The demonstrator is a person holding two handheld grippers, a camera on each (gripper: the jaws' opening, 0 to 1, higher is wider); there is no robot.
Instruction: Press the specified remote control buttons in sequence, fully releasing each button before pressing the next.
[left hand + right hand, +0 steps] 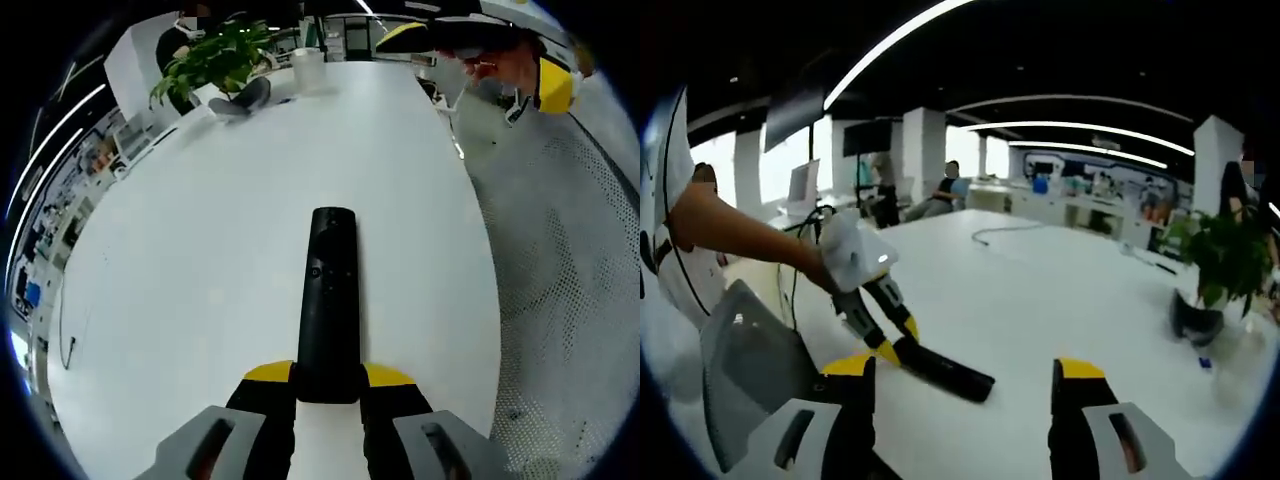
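The remote (327, 300) lies lower centre in the left gripper view, its near end clamped between the left hand-held gripper (327, 385) tips, resting on the white surface (180, 280). Right hand-held gripper (965, 385) hangs wide and empty, up off the buttons. So it looks like between presses; next calls for lowering one tip squarely. Right gripper view adds the person's arm (735, 230); left gripper view, the plant (215, 60).

black remote (328, 300), flat on white table (200, 260), near end clamped
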